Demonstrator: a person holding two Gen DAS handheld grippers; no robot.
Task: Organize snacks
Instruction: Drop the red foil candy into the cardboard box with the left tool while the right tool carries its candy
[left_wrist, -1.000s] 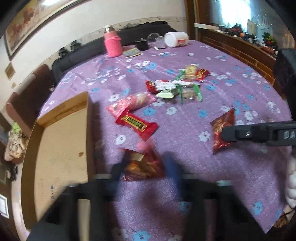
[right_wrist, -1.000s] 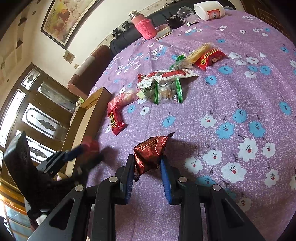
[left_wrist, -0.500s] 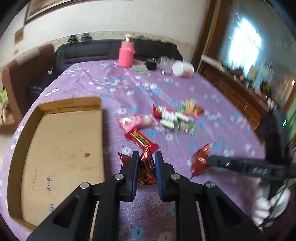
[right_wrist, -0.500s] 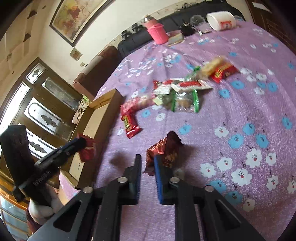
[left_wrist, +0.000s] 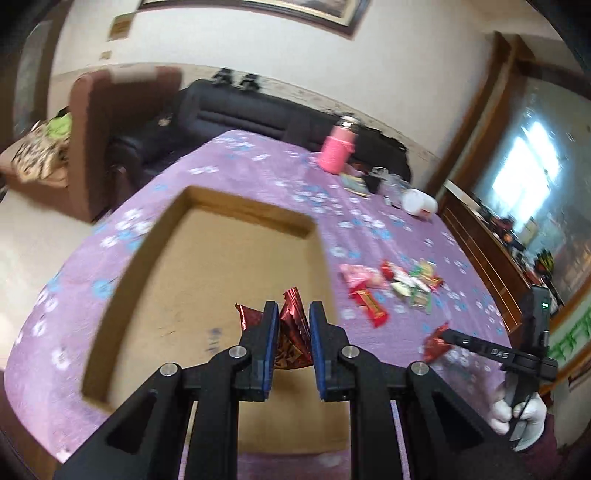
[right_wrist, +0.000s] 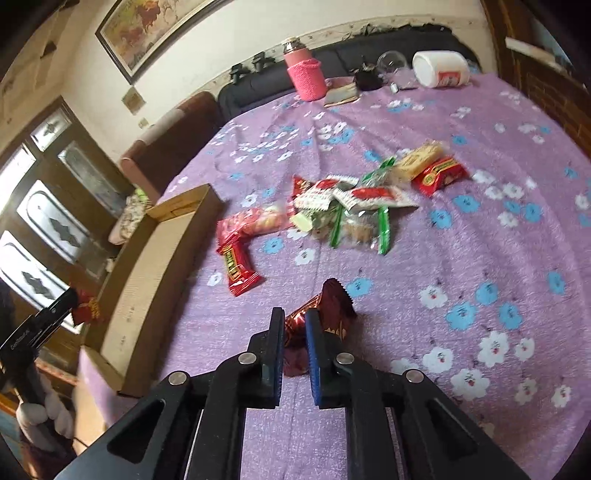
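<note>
On the purple flowered table (right_wrist: 480, 229) the cardboard box (left_wrist: 207, 280) looks empty. The left claw (left_wrist: 290, 319) grips a red foil packet (left_wrist: 291, 332) above it; the right claw (right_wrist: 294, 325) pinches another packet (right_wrist: 328, 310) over the cloth. The snack pile (right_wrist: 347, 206) remains unsorted.

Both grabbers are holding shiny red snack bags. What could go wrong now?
The left gripper pinches its red foil packet over the cardboard box, but part of the packet sticks out sideways, so it might slip crooked. The right gripper holds its dark red packet by one end, away from the box across the purple tablecloth; it could drop on the way or bump the snack pile.
</note>
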